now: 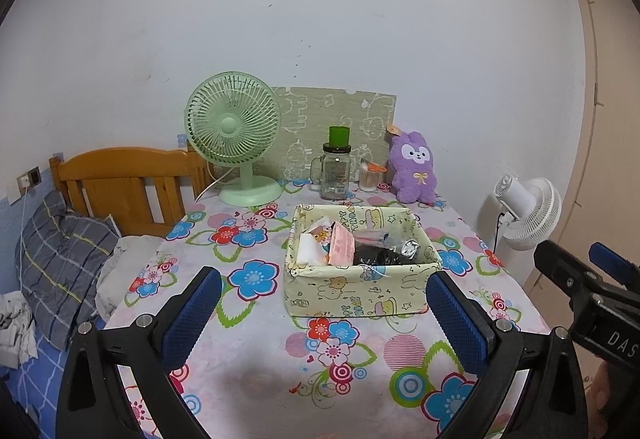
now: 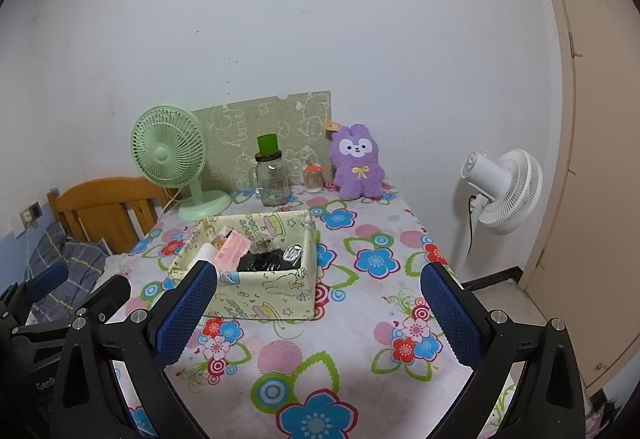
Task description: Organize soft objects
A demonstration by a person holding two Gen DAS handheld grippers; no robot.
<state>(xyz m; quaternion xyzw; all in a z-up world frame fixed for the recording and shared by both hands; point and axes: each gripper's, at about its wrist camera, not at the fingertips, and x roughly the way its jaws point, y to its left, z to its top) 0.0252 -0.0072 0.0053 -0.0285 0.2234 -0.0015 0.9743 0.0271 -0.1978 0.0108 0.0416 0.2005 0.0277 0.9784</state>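
A purple plush bunny [image 1: 414,169] sits upright at the back right of the flowered table, against the wall; it also shows in the right wrist view [image 2: 358,165]. A pale yellow fabric box [image 1: 360,293] stands mid-table, holding a pink packet [image 1: 342,249], a black bag and other small items; the box also shows in the right wrist view [image 2: 272,295]. My left gripper [image 1: 324,303] is open and empty, hovering just in front of the box. My right gripper [image 2: 318,299] is open and empty, beside the left one, to the box's right.
A green desk fan [image 1: 234,135], a glass jar with a green lid [image 1: 336,169] and a small orange-lidded jar [image 1: 370,177] line the back. A white standing fan [image 2: 500,191] is right of the table. A bed with a wooden headboard [image 1: 124,187] and pillow lies left.
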